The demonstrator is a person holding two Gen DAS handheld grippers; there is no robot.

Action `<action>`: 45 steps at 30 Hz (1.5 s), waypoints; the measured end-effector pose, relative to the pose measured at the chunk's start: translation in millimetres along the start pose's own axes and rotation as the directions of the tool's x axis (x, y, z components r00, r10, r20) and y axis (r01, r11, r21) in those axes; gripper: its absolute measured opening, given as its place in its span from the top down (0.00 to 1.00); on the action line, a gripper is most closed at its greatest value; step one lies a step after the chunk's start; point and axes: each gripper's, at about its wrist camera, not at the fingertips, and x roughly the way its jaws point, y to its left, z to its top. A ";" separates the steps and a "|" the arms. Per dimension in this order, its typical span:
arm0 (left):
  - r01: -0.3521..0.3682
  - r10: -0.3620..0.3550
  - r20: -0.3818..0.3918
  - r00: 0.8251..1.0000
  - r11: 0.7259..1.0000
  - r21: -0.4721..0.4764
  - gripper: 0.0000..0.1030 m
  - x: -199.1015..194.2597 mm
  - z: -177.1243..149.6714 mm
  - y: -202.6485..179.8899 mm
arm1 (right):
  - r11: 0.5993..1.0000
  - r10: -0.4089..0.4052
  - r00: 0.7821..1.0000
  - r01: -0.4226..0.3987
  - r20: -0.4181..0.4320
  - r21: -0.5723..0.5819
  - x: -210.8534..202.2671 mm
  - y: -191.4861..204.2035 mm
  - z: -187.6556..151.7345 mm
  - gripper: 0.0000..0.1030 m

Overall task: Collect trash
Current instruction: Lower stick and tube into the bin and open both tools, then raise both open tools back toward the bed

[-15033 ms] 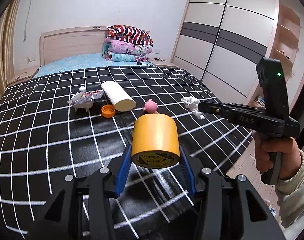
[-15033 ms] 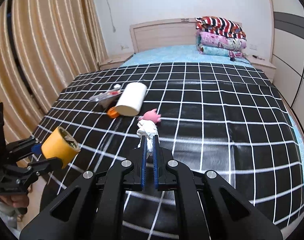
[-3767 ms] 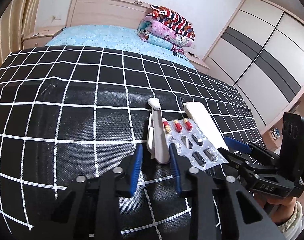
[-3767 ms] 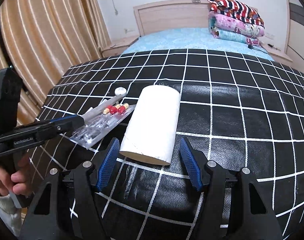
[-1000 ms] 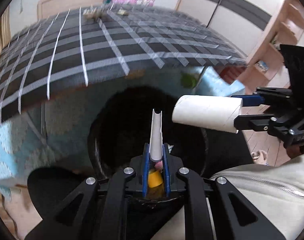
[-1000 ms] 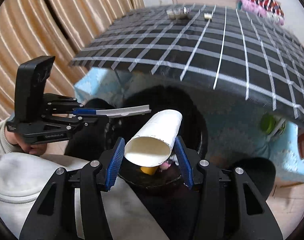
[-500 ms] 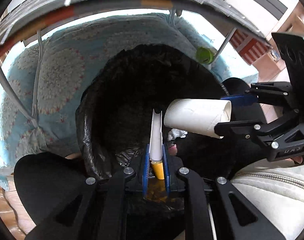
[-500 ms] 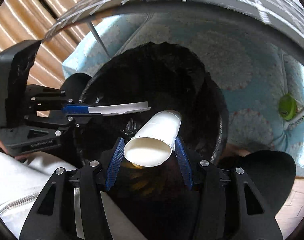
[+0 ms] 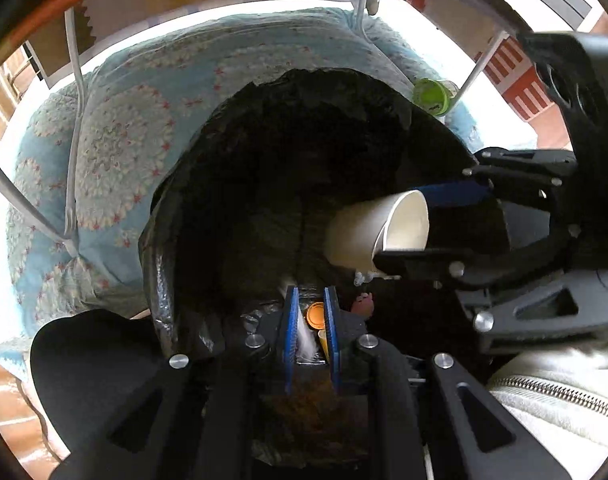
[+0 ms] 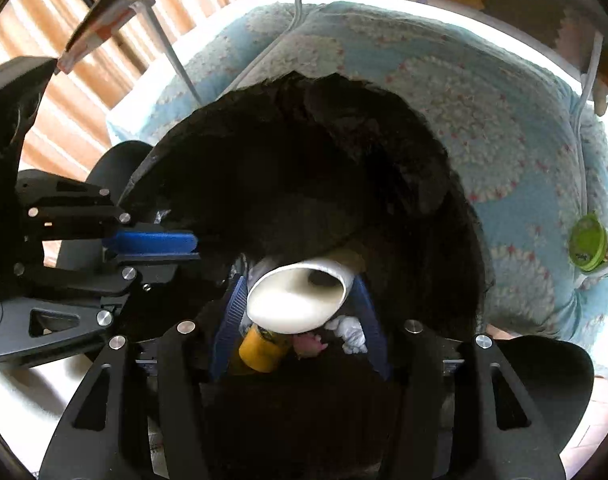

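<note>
A pale blue flowered quilt (image 9: 116,148) is hanging down behind a bin lined with a black trash bag (image 9: 232,184), and a green-lidded container (image 9: 432,96) is sitting against the quilt just beside the bag's far rim. The left gripper (image 9: 309,320) is pointing down into the bag's mouth with its blue jaws slightly spread, and a thin white stick (image 9: 305,336) is showing between them, blurred, touching neither pad that can be made out. The right gripper (image 10: 300,312) is hovering over the same opening with its jaws spread wide; the white paper tube (image 10: 300,300) is sitting tilted between them (whether the pads are touching it cannot be told), its open end facing the camera. Down at the bottom of the bag a yellow tape roll (image 10: 262,350), a small pink toy (image 10: 310,344) and a crumpled white tissue (image 10: 350,332) are lying close together.
</note>
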 end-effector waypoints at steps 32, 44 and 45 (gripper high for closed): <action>-0.001 -0.031 0.321 0.947 0.995 0.098 0.51 -129.1 22.0 -26.4 | 1.000 -0.012 0.960 0.013 0.279 -0.001 -132.5 3.7 -0.6 0.46; -0.064 0.015 0.466 0.885 0.994 0.090 0.38 -177.7 71.0 -13.7 | 0.999 -0.033 0.930 0.041 0.366 -0.015 -167.5 -9.6 26.2 0.46; -0.068 0.018 0.472 0.881 0.994 0.088 0.38 -180.1 74.9 -11.7 | 0.999 -0.038 0.927 0.047 0.373 -0.015 -169.9 -12.1 30.3 0.46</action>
